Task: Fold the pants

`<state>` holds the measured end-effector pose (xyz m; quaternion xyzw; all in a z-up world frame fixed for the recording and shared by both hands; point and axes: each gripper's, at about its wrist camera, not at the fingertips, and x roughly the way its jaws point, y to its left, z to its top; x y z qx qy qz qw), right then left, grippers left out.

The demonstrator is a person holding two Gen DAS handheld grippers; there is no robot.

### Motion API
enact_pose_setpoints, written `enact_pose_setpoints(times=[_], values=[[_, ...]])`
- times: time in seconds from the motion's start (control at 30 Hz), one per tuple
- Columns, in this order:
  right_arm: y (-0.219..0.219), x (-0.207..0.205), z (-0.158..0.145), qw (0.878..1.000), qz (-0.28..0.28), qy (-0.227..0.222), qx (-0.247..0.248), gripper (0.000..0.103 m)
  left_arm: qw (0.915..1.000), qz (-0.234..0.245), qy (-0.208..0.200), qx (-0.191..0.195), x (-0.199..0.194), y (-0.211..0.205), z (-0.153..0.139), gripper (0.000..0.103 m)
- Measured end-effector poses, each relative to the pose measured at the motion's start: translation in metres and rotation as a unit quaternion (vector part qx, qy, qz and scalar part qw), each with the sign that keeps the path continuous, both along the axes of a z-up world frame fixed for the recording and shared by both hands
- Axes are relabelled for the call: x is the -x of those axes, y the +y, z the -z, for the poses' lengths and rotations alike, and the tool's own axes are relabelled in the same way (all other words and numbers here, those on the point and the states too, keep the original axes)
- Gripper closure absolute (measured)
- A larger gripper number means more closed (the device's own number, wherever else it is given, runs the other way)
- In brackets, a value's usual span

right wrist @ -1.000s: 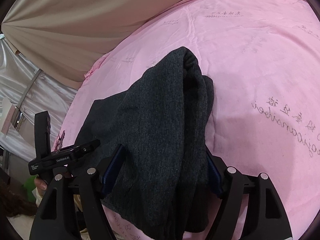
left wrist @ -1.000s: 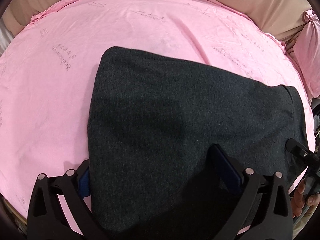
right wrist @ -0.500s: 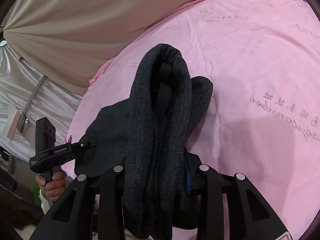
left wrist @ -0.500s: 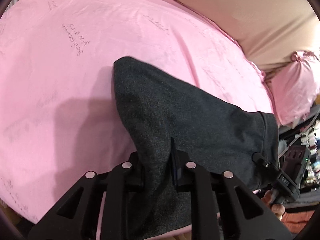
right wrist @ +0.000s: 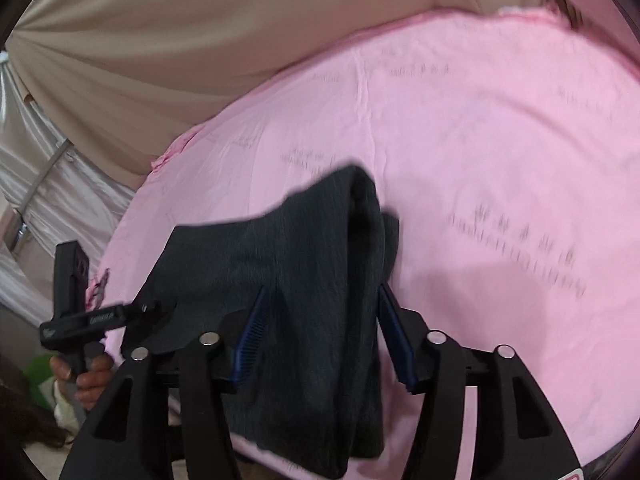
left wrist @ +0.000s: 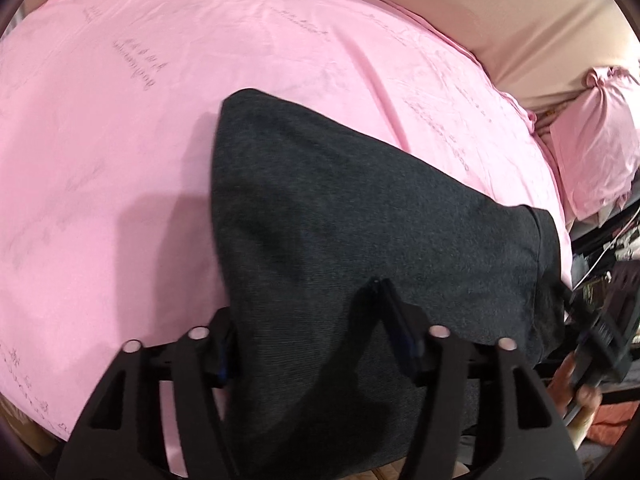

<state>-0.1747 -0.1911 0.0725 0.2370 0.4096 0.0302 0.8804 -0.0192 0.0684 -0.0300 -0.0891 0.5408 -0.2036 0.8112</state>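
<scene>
Both grippers' jaws have parted off the pants [left wrist: 360,208]; right-wrist view shows a bunched fold.

I see the pants [left wrist: 360,216] as matt charcoal knit cloth with a fine rib. Under them, the pink sheet [left wrist: 120,140] looks smooth, lightly creased, with faint printed lettering. At the upper left of the right wrist view, the beige drape [right wrist: 200,40] has a soft satin sheen.
</scene>
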Motion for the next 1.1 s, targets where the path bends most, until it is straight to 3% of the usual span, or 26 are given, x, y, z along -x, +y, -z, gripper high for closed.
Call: enact_pose_setpoints(times=[0.1, 0.17, 0.2, 0.27, 0.3, 0.37, 0.43, 0.5, 0.57, 0.6, 0.63, 0.67, 0.77, 0.83, 0.9, 0.97, 1.03, 1.1], values=[[-0.007, -0.027, 0.005, 1.0, -0.009, 0.004, -0.007, 0.037, 0.9996, 0.007, -0.014, -0.022, 0.004, -0.01, -0.001, 0.038], [-0.005, -0.041, 0.009, 1.0, -0.016, 0.009, 0.0, 0.054, 0.9994, 0.007, -0.019, -0.027, 0.005, -0.016, -0.002, 0.038], [-0.002, -0.044, 0.003, 1.0, -0.027, 0.0, 0.003, 0.081, 0.9994, 0.007, -0.019, -0.029, 0.005, -0.016, -0.002, 0.038], [0.003, -0.04, -0.025, 0.998, -0.036, -0.045, -0.002, 0.088, 0.9993, 0.007, -0.021, -0.032, 0.005, -0.015, -0.002, 0.037], [0.005, -0.035, -0.036, 0.997, -0.038, -0.063, 0.009, 0.096, 0.9992, 0.007, -0.021, -0.033, 0.005, -0.017, -0.002, 0.037], [-0.001, -0.033, -0.033, 0.997, -0.026, -0.06, 0.044, 0.096, 0.999, 0.009, -0.025, -0.035, 0.007, -0.016, -0.001, 0.031], [-0.019, -0.048, 0.015, 0.998, -0.011, 0.029, 0.047, 0.092, 0.9987, 0.014, -0.033, -0.035, 0.01, -0.018, 0.001, 0.024], [-0.032, -0.035, 0.021, 0.999, 0.016, 0.012, -0.029, 0.084, 0.9979, 0.02, -0.039, -0.048, 0.013, -0.024, 0.003, 0.02], [-0.032, -0.014, 0.004, 0.999, 0.021, -0.001, -0.025, 0.084, 0.9973, 0.02, -0.041, -0.057, 0.014, -0.025, 0.003, 0.02], [-0.03, -0.004, -0.003, 0.999, 0.026, -0.006, -0.017, 0.072, 0.9975, 0.02, -0.04, -0.055, 0.014, -0.023, 0.002, 0.02], [-0.031, 0.006, -0.005, 0.999, 0.027, -0.003, -0.024, 0.048, 0.998, 0.019, -0.037, -0.048, 0.014, -0.02, 0.002, 0.019], [-0.031, 0.014, -0.002, 0.999, 0.022, 0.005, -0.04, 0.04, 0.9984, 0.02, -0.034, -0.04, 0.014, -0.018, 0.002, 0.019], [-0.025, 0.027, 0.024, 0.992, -0.011, 0.051, -0.114, 0.039, 0.9994, 0.023, -0.024, -0.004, 0.012, -0.005, 0.003, 0.02], [-0.018, 0.028, 0.043, 0.985, -0.023, 0.066, -0.155, 0.039, 0.9992, 0.025, -0.024, 0.019, 0.013, 0.005, 0.004, 0.028], [-0.013, 0.032, 0.046, 0.984, -0.019, 0.041, -0.17, 0.039, 0.9988, 0.027, -0.026, 0.031, 0.013, 0.012, 0.006, 0.046], [-0.009, 0.025, 0.046, 0.984, -0.023, 0.033, -0.174, 0.043, 0.998, 0.019, -0.014, 0.058, 0.009, 0.023, 0.009, 0.074], [-0.005, 0.015, 0.05, 0.986, -0.025, 0.034, -0.163, 0.066, 0.9935, 0.009, 0.018, 0.112, -0.001, 0.039, 0.018, 0.083], [-0.004, 0.013, 0.046, 0.986, -0.02, 0.03, -0.165, 0.071, 0.9888, -0.001, 0.038, 0.144, -0.005, 0.048, 0.021, 0.085]])
